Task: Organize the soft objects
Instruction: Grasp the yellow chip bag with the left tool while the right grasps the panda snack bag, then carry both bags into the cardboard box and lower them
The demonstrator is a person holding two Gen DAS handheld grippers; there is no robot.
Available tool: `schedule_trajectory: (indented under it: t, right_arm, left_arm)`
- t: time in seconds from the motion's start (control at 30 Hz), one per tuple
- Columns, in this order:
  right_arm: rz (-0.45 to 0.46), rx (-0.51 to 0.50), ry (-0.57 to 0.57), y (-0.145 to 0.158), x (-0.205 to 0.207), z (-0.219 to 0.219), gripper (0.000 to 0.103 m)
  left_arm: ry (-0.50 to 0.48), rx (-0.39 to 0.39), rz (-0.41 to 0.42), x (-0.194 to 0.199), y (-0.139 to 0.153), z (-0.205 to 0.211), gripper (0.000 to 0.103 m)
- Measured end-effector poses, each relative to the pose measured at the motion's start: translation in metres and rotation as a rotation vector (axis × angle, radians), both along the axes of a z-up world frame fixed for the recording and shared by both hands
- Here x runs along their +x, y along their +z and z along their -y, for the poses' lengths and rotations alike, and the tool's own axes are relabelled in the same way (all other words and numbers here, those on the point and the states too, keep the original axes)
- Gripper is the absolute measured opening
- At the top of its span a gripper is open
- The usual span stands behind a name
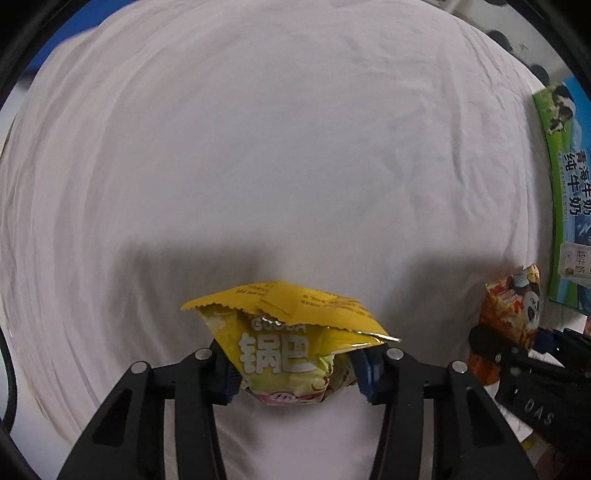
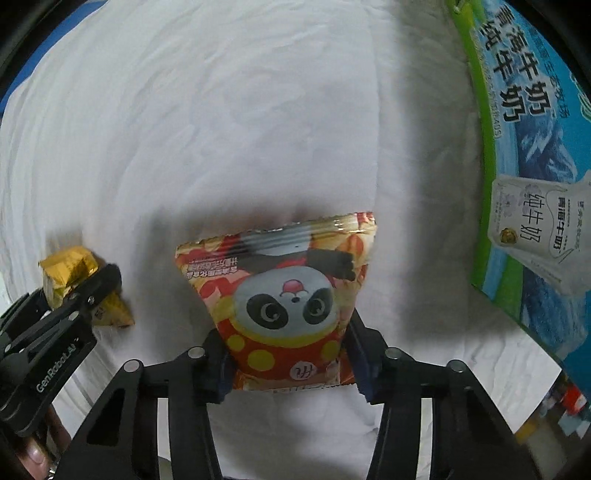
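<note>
My left gripper (image 1: 295, 373) is shut on a crumpled yellow snack bag (image 1: 291, 339) and holds it just above the white sheet (image 1: 277, 147). My right gripper (image 2: 290, 363) is shut on a red and orange snack bag with a panda on it (image 2: 284, 295). The panda bag also shows at the right of the left wrist view (image 1: 511, 314), held by the right gripper (image 1: 517, 354). The yellow bag shows at the left of the right wrist view (image 2: 72, 273), held by the left gripper (image 2: 85, 295). The two grippers are side by side, left of right.
A blue and green milk carton box (image 2: 532, 147) stands at the right edge of the sheet; it also shows in the left wrist view (image 1: 565, 192). The wrinkled white sheet stretches ahead and to the left. A blue edge (image 1: 74, 22) shows far left.
</note>
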State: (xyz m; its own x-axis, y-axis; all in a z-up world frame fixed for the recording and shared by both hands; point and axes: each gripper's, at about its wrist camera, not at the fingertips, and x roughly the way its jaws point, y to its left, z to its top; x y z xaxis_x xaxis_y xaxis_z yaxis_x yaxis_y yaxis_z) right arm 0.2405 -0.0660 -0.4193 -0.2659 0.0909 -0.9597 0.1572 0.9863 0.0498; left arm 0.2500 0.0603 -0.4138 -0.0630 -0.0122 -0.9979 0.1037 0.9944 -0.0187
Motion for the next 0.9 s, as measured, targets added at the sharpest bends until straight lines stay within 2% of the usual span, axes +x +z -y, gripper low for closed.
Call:
schedule_trajectory:
  t: [0.2,0.33,0.43,0.63,0.77,0.9]
  right_arm:
    - [-0.019,0.028,0.092,-0.002,-0.009,-0.03,0.05]
    - [-0.011,0.007,0.105,-0.002,-0.007,-0.033,0.051]
    - [-0.012,-0.004,0.115,-0.002,-0.005,-0.039,0.052]
    - [-0.012,-0.022,0.122,0.001,-0.032,-0.05,0.053]
    - [-0.008,-0.036,0.133,0.001,-0.028,-0.056,0.052]
    - [0.008,-0.045,0.151,0.007,-0.022,-0.061,0.046]
  left_arm:
    - [0.089,-0.022,-0.062,-0.039,-0.003,-0.028,0.045]
    - [0.12,-0.026,-0.098,-0.059,-0.015,-0.04,0.047]
    - [0.116,-0.025,-0.083,-0.062,-0.019,-0.04,0.051]
    - [0.07,0.018,-0.068,-0.071,-0.027,-0.022,0.052]
    - [0.079,0.017,-0.054,-0.076,-0.026,-0.024,0.045]
    - [0.091,0.016,-0.042,-0.085,-0.027,-0.026,0.043]
